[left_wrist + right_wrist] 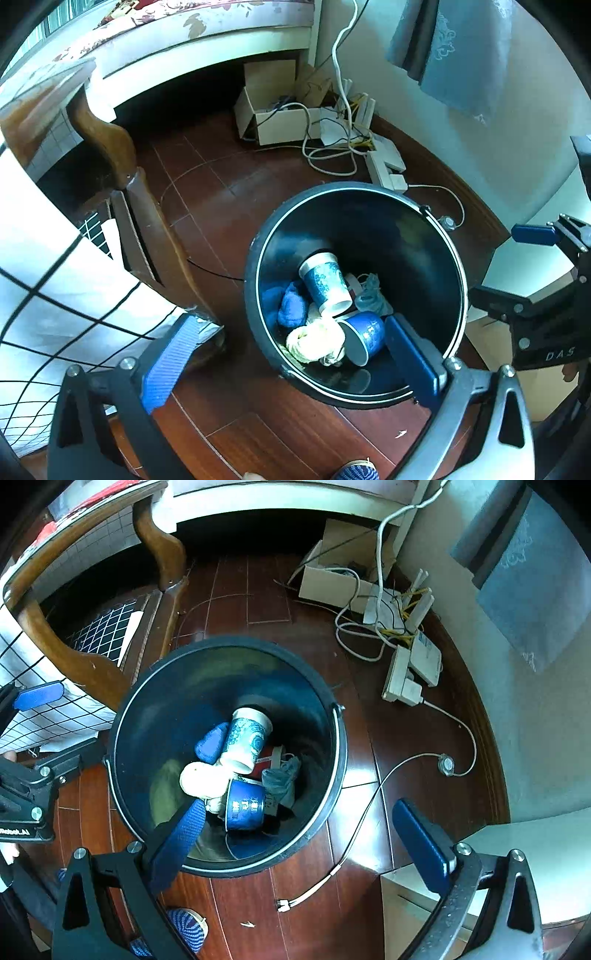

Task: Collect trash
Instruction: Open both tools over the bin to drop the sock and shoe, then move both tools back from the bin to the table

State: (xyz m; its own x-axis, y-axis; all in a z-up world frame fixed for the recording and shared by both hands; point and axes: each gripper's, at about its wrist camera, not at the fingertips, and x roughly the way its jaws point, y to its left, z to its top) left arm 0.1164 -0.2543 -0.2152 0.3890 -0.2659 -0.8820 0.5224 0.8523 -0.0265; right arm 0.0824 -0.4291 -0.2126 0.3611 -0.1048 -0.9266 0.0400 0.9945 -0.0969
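A black round bin (255,258) (122,716) stands on the dark wooden floor. Inside lie a patterned paper cup (325,284) (245,740), a dark blue cup (365,336) (243,808), a crumpled pale wad (314,339) (199,777), a blue cloth (291,306) (212,740) and a grey-blue bag (371,295) (282,779). My left gripper (291,350) hangs open above the bin, nothing between its blue pads. My right gripper (299,830) is open over the bin's near rim, also empty. Each gripper shows at the edge of the other's view.
A wooden table leg (147,229) (92,668) stands left of the bin, with a checked cloth (55,295) hanging by it. A cardboard box (273,110) (332,579), power strips and tangled cables (332,155) (369,638) lie by the wall. A loose cable (354,830) crosses the floor.
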